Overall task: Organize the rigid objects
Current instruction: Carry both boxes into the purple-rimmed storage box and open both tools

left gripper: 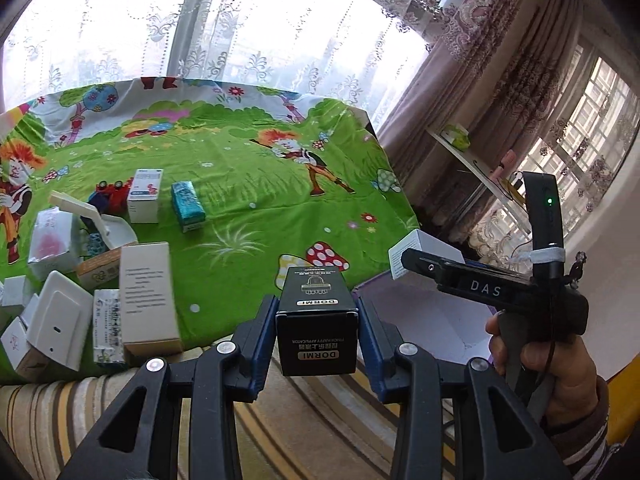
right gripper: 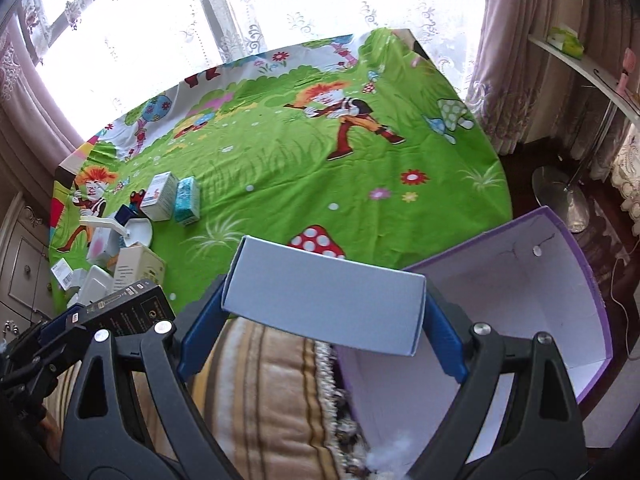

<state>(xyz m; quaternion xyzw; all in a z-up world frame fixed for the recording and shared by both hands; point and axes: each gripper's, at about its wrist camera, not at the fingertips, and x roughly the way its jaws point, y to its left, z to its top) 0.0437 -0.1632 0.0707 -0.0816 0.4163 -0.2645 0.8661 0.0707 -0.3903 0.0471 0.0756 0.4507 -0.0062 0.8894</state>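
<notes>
Lace curtains (left gripper: 240, 40) are glowing behind a tabletop (left gripper: 248, 200) that is wearing a green cartoon cloth, with a striped cushion (right gripper: 260, 380) lying along its near edge. In the left wrist view the left gripper (left gripper: 316, 328) is sitting at 6 o'clock, its blue pads pressing both sides of a black box (left gripper: 316, 320) that is hanging just over the tabletop's near edge. A heap of boxes (left gripper: 80, 280) is crowding the cloth at 9 o'clock, and beyond it a white box (left gripper: 144, 196) and a teal box (left gripper: 188, 206) are standing side by side at 10 o'clock. In the right wrist view the right gripper (right gripper: 324, 312) is clamping a pale blue box (right gripper: 324, 300) crosswise by its two ends, holding it above the cushion and just beside the left rim of an open purple bin (right gripper: 520, 300), which is sitting at 4 o'clock off the tabletop's corner.
</notes>
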